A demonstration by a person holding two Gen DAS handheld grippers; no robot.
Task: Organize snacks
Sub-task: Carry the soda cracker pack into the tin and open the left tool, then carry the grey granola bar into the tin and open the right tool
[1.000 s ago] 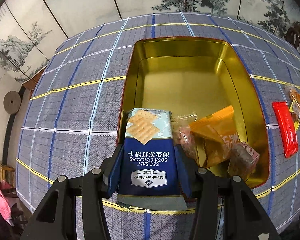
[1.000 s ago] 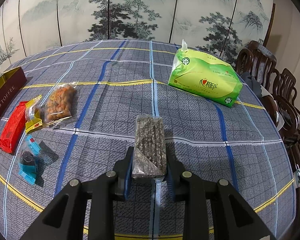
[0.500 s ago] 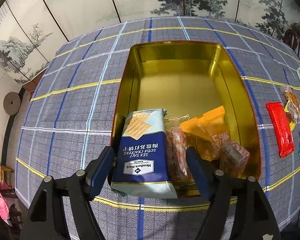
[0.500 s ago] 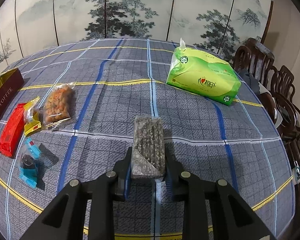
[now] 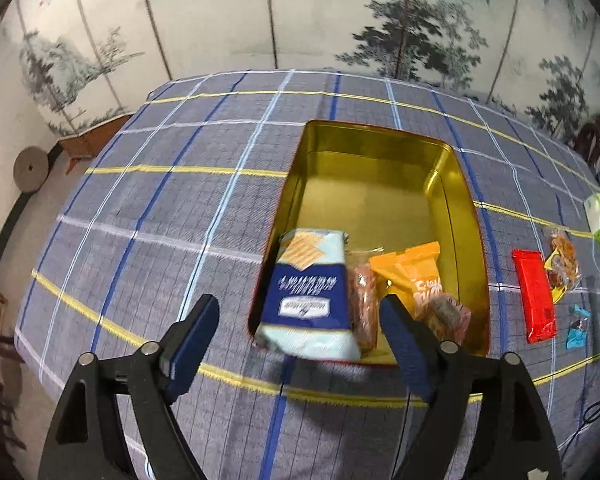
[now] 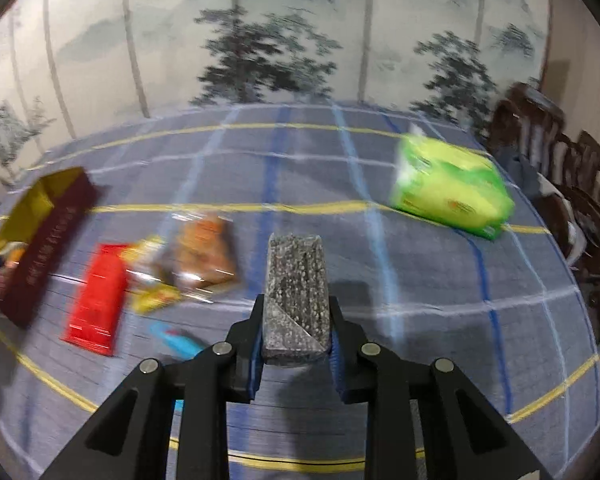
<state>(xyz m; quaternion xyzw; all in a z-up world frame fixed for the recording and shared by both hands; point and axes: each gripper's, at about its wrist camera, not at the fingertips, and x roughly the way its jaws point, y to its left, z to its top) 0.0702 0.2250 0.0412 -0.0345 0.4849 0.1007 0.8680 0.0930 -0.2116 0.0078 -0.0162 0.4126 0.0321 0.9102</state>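
Left tongs (image 5: pixel 296 336) opening, nothing gripped: cracker pack (image 5: pixel 310 300) lies ahead inside the gold tin (image 5: pixel 466 216). Right tongs (image 6: pixel 296 336) clamped on a speckled snack bar (image 6: pixel 297 284), off the bench (image 6: pixel 440 280).

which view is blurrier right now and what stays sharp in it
Right wrist view: heavy motion smear over the green pack and red packet; only the right gripper and its speckled bar stay sharp. Left wrist view: mild blur on the cracker pack.

Soft, even indoor light with glare bouncing off the gold tin (image 5: pixel 452 184), heavy fisheye bending and black corners, and the right wrist view smeared with motion blur, especially the green pack (image 6: pixel 452 188).
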